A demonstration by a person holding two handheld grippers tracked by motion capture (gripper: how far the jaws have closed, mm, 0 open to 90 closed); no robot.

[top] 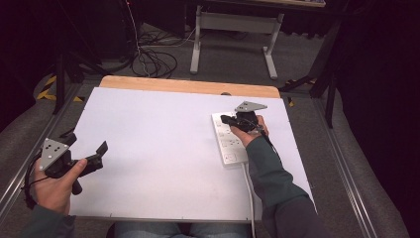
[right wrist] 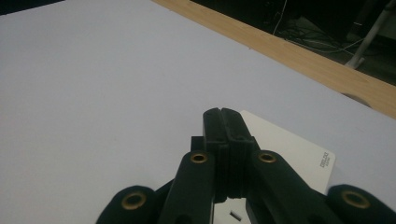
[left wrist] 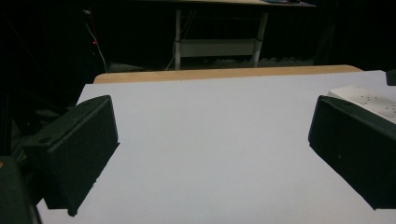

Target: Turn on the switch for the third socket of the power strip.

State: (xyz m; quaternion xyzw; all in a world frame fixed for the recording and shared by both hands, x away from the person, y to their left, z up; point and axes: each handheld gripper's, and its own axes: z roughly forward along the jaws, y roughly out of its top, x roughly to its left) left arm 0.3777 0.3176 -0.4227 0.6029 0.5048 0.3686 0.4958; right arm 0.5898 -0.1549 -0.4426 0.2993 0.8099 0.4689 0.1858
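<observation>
white table; power strip partly hidden under right gripper, fingers together; left gripper fingers apart

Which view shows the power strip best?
High view: the whole white power strip lies at the table's right side with its sockets and cord visible, the right gripper over its far end. The right gripper view shows one end of it behind the shut jaws; the left gripper view catches just a corner.

The surface lies bare from its left edge across the middle; a power strip lines its right edge.
</observation>
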